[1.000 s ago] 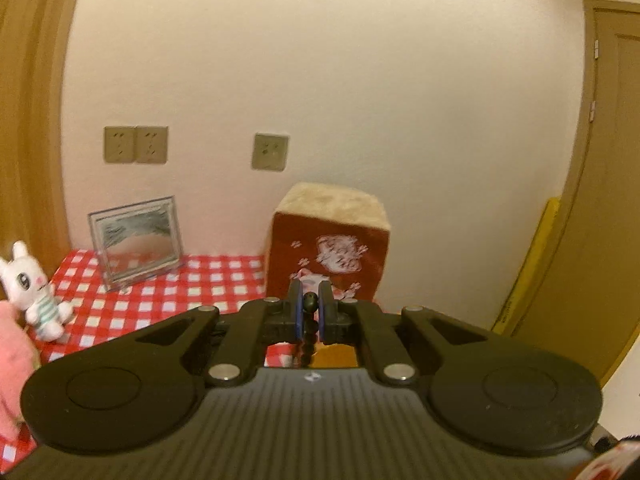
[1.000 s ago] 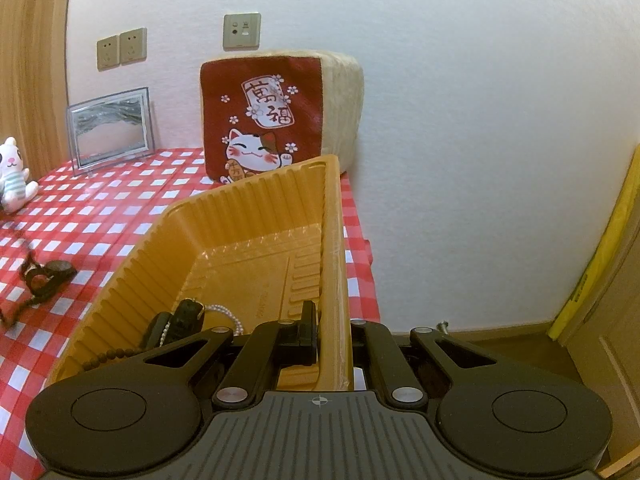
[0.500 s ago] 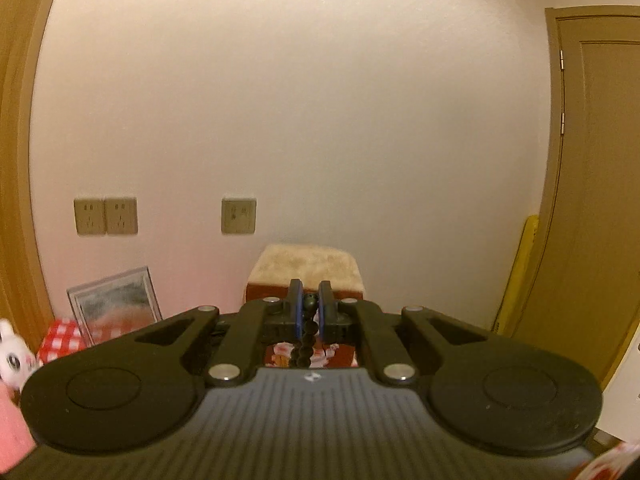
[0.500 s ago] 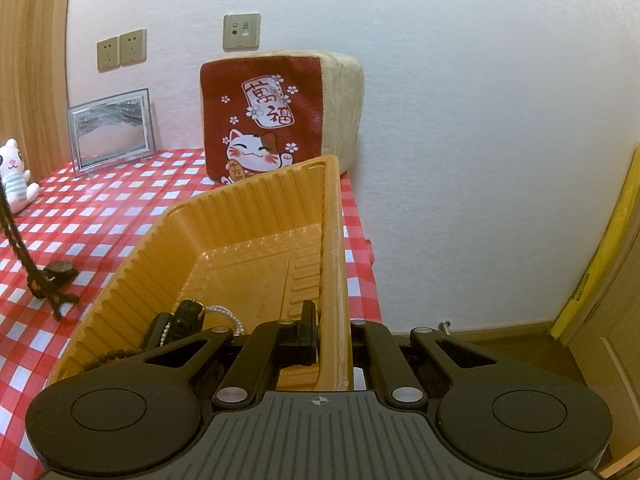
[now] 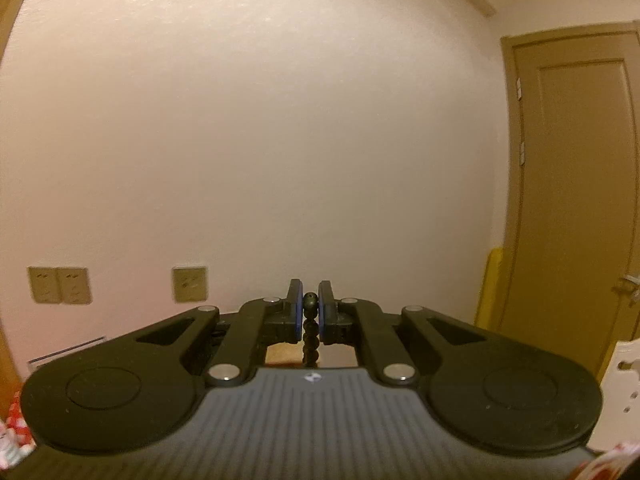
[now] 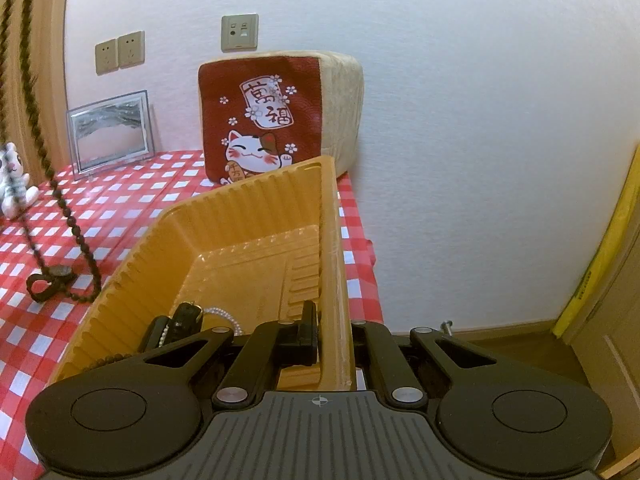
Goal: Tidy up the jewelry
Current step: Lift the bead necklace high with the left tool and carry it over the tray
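Red-checked tablecloth (image 6: 132,216) against a white wall, lucky-cat cushion (image 6: 264,120) at the back. My left gripper (image 5: 309,308) is clamped on a dark bead necklace (image 6: 60,200), held level up high; the strand hangs down to its pendant just above or on the cloth, beside the orange tray (image 6: 224,220). My right gripper (image 6: 330,332) is pinched tight on the tray's right wall. Pearl strand (image 6: 224,314) and dark pieces lie inside the tray's near corner.

Left gripper (image 5: 310,306) raised; bead necklace (image 6: 60,200) lifted, pendant leaving tablecloth (image 6: 120,216).
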A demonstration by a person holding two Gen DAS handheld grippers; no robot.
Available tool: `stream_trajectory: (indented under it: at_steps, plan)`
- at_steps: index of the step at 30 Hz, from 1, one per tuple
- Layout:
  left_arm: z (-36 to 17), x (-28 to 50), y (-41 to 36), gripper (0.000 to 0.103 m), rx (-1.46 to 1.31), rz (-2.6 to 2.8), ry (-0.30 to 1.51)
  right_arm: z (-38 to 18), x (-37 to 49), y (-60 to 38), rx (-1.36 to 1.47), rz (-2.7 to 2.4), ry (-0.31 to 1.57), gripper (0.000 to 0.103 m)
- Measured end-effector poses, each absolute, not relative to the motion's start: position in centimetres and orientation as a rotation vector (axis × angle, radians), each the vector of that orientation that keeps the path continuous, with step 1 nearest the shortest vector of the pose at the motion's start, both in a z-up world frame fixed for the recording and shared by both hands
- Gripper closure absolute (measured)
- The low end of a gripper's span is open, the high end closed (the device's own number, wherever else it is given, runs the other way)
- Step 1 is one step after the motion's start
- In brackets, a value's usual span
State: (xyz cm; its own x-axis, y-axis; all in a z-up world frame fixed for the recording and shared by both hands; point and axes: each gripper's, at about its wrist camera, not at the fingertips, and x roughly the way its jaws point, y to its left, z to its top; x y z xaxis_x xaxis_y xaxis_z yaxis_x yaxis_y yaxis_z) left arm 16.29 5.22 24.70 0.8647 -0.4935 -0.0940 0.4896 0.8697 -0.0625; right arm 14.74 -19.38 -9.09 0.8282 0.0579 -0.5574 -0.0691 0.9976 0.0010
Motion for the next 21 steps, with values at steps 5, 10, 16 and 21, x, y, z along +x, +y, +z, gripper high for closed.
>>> stream_trajectory:
  at_steps: [5,10,16,21]
  plan:
    - [25.2,16.9,3.7,0.097,-0.066,-0.566,0.088,-9.1,14.8,-19.4,-0.016,0.068,0.591,0.099]
    - [24.3,17.8,2.1,0.097,-0.095,-0.609,0.118,-9.2,14.8,-19.5,-0.011,0.068,0.590,0.099]
    - [19.6,19.3,-0.3,0.097,-0.137,-0.668,0.284,-9.2,14.9,-19.5,-0.008,0.069,0.592,0.099]
    - [13.5,20.3,-2.4,0.097,-0.168,-0.702,0.473,-9.2,14.9,-19.5,-0.007,0.069,0.593,0.099]
